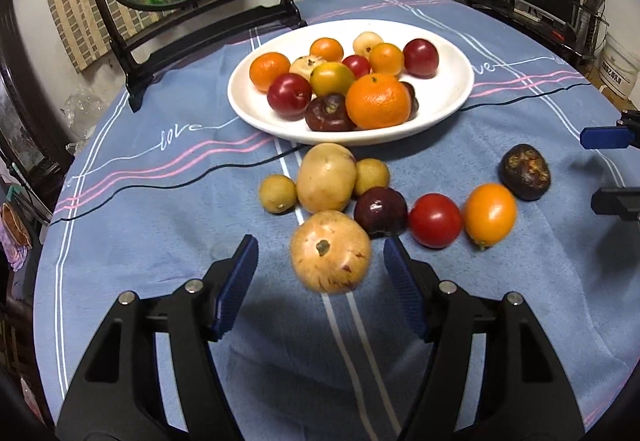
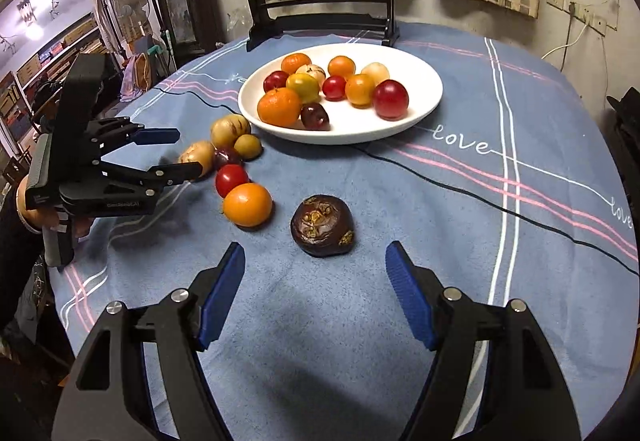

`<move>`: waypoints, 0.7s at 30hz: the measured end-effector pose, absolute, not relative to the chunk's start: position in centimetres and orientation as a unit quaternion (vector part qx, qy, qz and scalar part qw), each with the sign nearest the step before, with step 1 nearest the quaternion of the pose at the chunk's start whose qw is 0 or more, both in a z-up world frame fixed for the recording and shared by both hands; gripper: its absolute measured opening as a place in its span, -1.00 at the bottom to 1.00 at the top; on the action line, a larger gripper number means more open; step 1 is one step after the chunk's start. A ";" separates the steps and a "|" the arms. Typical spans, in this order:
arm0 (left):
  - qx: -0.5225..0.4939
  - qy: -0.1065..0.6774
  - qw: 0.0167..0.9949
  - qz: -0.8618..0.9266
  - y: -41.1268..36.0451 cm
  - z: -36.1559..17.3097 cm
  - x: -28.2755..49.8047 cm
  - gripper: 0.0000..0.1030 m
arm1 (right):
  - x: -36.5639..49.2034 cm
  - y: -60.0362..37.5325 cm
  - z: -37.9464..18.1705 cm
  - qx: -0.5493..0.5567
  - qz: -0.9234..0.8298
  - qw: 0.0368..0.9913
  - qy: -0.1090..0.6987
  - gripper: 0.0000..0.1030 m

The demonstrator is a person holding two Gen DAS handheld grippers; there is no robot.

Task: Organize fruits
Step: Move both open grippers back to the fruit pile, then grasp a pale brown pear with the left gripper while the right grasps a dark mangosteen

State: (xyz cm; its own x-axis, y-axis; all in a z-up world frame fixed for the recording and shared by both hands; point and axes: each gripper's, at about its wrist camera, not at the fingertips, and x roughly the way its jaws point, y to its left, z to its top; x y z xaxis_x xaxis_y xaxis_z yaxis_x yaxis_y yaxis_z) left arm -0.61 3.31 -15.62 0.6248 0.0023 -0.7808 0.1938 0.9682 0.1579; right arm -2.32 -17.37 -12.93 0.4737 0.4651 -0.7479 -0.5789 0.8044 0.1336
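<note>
The left gripper (image 1: 320,261) stands released, its blue-padded fingers (image 1: 236,281) spread either side of a pale round speckled fruit (image 1: 330,251) without touching it, just in front of the white oval plate (image 1: 448,97) of fruit. The right gripper (image 2: 315,265) is likewise spread wide and empty; a dark brown wrinkled fruit (image 2: 322,225) lies on the blue cloth just beyond its fingertips, in front of the plate.

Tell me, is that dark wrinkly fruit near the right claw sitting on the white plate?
No. The dark wrinkly fruit lies on the blue tablecloth, well short of the white plate.
</note>
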 end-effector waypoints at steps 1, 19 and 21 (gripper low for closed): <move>0.113 0.432 0.893 -0.053 3.4 -15.9 -0.3 0.30 | -2.1 -17.1 -13.3 -0.076 0.304 0.854 0.415 0.42; 0.084 0.429 0.897 -0.068 4.3 -17.0 0.0 -0.14 | 1.7 -12.5 -16.8 -0.182 0.291 0.840 0.422 0.13; 0.076 0.431 0.897 -0.062 4.7 -16.8 0.0 -0.14 | 1.5 -12.1 -16.6 -0.182 0.299 0.838 0.418 -0.12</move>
